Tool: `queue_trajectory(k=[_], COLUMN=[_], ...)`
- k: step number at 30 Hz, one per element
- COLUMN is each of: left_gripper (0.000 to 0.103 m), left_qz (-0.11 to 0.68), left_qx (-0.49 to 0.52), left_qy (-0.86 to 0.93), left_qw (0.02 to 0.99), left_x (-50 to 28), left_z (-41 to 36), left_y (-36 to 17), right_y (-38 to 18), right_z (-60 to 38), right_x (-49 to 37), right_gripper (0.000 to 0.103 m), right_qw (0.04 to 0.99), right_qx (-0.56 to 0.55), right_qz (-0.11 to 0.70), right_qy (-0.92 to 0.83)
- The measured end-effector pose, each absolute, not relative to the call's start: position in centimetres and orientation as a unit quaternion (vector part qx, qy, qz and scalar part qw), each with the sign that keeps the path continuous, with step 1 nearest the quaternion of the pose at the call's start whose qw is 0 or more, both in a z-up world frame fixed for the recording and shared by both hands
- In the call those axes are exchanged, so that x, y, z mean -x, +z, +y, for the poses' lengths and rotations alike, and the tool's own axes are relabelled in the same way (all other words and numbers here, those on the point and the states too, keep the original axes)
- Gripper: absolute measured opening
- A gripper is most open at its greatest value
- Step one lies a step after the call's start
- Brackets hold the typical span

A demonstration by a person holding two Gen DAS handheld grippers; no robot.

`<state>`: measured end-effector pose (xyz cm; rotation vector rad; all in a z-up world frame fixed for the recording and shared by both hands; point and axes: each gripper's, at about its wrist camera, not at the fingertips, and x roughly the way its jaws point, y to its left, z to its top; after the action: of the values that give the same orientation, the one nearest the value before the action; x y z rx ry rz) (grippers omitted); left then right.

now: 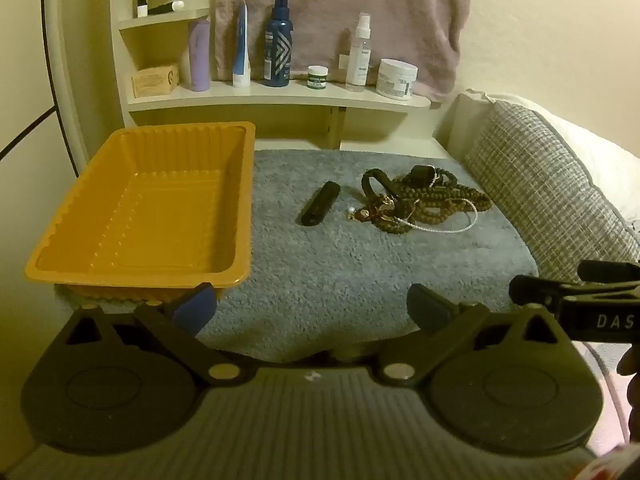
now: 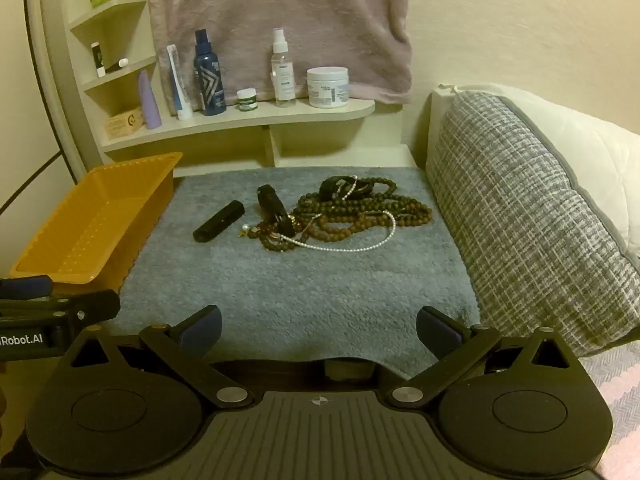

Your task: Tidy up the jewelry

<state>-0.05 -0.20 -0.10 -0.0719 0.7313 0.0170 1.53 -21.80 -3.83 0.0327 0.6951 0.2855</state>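
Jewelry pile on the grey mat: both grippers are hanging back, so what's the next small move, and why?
Probably ease the right gripper forward toward the jewelry pile, aiming at the white pearl strand on its near edge. Its fingers are open and empty, the pile lies tangled straight ahead of it, and the orange tray is still empty. The left gripper sits nearer the tray.

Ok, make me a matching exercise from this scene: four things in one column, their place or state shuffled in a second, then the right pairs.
Things:
1. orange tray
2. pearl strand
3. black tube
4. white jar

Places or states:
A. on the shelf
B. empty, left of the mat
C. lying alone on the mat
D. tangled with brown beads

Pairs: 1-B, 2-D, 3-C, 4-A
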Motion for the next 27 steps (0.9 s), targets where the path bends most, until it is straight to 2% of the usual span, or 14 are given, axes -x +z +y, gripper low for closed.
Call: queue_trajectory(k=[27], left_gripper=[0.100], left_qz=[0.357], left_qx=[0.042], left_qy=[0.005], left_qw=[0.933], left_x=[0.11], left_z=[-0.12], left_y=[0.00], right_y=[-3.61], right_z=[-21.88], right_x=[-1.40], right_gripper=[0.103], right_qw=[0.930], right_qx=[-0.017], right_qz=[0.338], right_qy=[0.140])
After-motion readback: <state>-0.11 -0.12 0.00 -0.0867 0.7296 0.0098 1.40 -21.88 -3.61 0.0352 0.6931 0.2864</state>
